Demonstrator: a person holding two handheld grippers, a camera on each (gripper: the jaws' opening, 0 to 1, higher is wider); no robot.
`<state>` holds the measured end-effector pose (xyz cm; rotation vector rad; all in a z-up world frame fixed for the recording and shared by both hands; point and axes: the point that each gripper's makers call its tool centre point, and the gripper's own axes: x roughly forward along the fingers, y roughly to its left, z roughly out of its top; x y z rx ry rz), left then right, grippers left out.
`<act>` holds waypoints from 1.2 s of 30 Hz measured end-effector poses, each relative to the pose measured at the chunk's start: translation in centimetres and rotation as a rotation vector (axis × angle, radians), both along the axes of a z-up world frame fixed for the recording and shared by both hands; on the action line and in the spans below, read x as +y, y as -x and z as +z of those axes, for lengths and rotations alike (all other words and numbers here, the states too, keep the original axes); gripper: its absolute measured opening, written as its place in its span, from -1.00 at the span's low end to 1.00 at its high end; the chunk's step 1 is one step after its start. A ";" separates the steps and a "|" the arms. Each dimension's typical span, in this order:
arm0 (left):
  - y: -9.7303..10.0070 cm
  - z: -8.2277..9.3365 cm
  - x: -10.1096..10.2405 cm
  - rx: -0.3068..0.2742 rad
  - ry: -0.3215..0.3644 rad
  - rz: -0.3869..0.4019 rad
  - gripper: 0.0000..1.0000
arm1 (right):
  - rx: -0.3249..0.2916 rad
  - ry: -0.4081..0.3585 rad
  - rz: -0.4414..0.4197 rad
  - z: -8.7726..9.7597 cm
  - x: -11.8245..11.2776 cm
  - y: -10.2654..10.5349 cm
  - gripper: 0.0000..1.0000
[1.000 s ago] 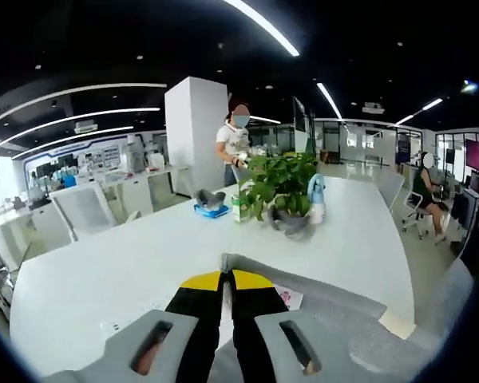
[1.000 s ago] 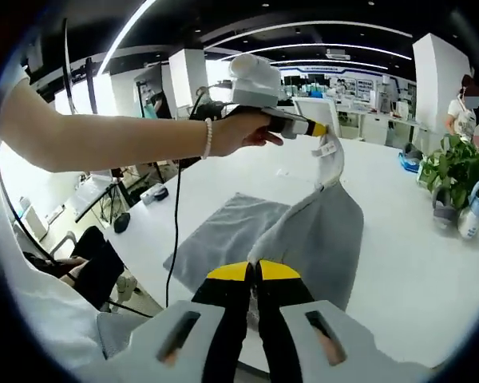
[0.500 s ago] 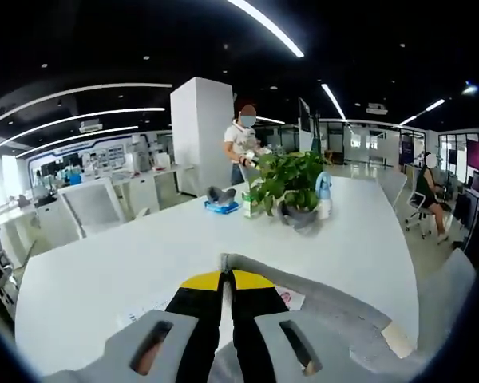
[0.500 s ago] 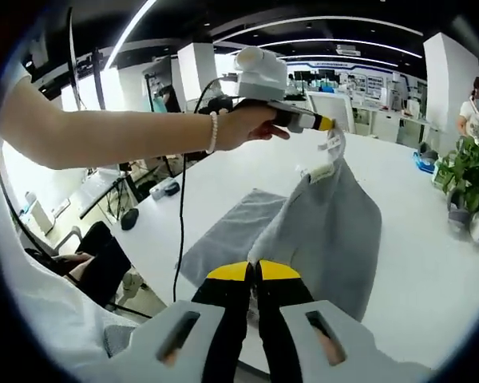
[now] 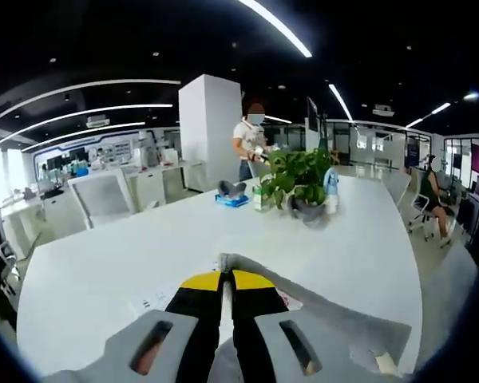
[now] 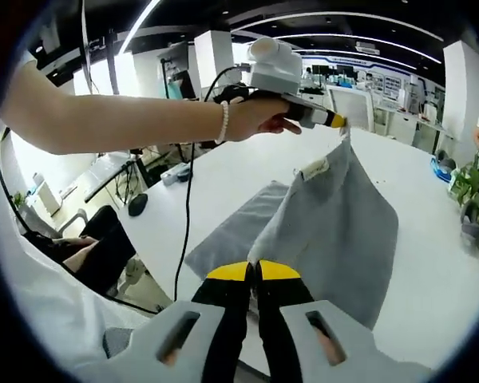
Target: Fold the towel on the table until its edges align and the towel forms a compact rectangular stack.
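Bright office; ceiling light strips [image 5: 275, 27] glare, window [image 6: 96, 84] overexposed; strong fisheye bending at edges; sharp centre.

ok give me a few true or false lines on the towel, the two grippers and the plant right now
1. Both grippers are shut on the grey towel. True: the left gripper pinches one corner, the right gripper another.
2. The towel lies flat and fully folded. False: part hangs lifted between the grippers, part rests on the white table.
3. A potted plant stands on the table. True.
4. The left gripper is held lower than the right. False: in the right gripper view it is raised above the table, holding the towel up.
5. The towel is red. False: grey.
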<state>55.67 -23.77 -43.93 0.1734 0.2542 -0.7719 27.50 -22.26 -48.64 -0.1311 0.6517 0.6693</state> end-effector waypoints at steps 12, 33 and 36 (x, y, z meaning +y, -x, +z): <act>-0.3 -3.0 4.6 0.054 0.018 0.066 -0.94 | 0.019 0.061 0.130 -1.5 3.6 0.3 -1.00; -0.5 -6.1 9.3 0.096 0.033 0.134 -0.93 | 0.050 0.092 0.247 -3.6 7.6 -0.3 -1.00; -0.5 -6.5 9.8 0.095 0.028 0.136 -0.93 | 0.062 0.094 0.260 -4.1 8.1 -0.3 -1.00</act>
